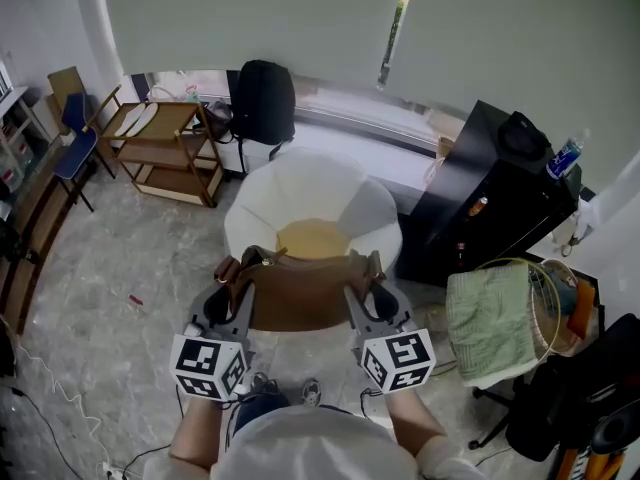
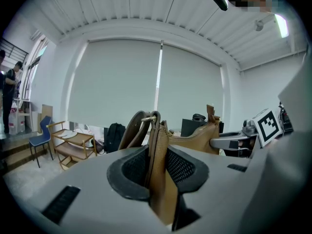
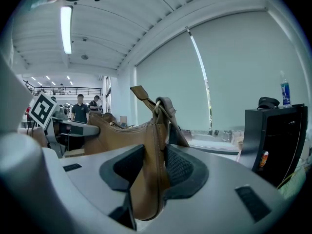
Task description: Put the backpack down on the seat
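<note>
No word or number can be read here. We see only black-and-white square patterns on the cubes of the left gripper (image 1: 232, 298) and right gripper (image 1: 365, 294); the blue label on the clear plastic bottle (image 1: 565, 156) is too small to read.

White seat's (image 1: 330, 193) front edge out of sight behind the brown bag (image 1: 300, 293).

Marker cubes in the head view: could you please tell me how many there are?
2: a marker cube on the left claw, lower left; another on the right claw, lower right.
</note>
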Demonstrator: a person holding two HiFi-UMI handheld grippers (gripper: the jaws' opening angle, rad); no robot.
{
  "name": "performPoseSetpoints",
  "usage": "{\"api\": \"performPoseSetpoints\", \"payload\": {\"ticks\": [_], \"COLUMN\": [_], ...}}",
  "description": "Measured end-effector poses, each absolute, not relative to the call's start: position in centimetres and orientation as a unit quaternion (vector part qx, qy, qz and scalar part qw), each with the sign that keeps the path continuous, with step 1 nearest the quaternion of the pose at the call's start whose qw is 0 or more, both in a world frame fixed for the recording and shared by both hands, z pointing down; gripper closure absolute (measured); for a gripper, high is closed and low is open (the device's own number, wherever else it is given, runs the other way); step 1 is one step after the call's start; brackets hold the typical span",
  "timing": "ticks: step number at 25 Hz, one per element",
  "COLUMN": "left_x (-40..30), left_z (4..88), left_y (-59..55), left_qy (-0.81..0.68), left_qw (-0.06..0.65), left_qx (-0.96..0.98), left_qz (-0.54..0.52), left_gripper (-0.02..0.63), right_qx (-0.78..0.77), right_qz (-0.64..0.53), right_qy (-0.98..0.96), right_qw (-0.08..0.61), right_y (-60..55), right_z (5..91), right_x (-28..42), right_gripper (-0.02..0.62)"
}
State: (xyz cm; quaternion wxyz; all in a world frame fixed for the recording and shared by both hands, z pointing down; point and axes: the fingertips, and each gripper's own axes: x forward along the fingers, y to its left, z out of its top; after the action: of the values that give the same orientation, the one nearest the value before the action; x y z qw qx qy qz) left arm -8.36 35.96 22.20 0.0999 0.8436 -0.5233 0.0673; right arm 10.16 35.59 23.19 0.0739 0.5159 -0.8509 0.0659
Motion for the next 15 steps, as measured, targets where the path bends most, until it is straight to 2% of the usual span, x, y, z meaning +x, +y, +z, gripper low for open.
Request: {"api": "performPoseSetpoints", "payload": {"ticks": [15], "left_x": [-8.4], "left_z": [23.4], "left_y": [31.8], "left_qy": [-0.524], "left_qw": [0.112], "left_qx": [0.842], "left_qz": [0.064], "left_gripper": [0.492], "right_qx": [0.518], "right_qz": [0.073], "right_qy": [-0.848], "right_qw": [0.081], "right_y": [31.3], "right_z": [24.2], "right_x": [10.2], "right_gripper": [0.442]}}
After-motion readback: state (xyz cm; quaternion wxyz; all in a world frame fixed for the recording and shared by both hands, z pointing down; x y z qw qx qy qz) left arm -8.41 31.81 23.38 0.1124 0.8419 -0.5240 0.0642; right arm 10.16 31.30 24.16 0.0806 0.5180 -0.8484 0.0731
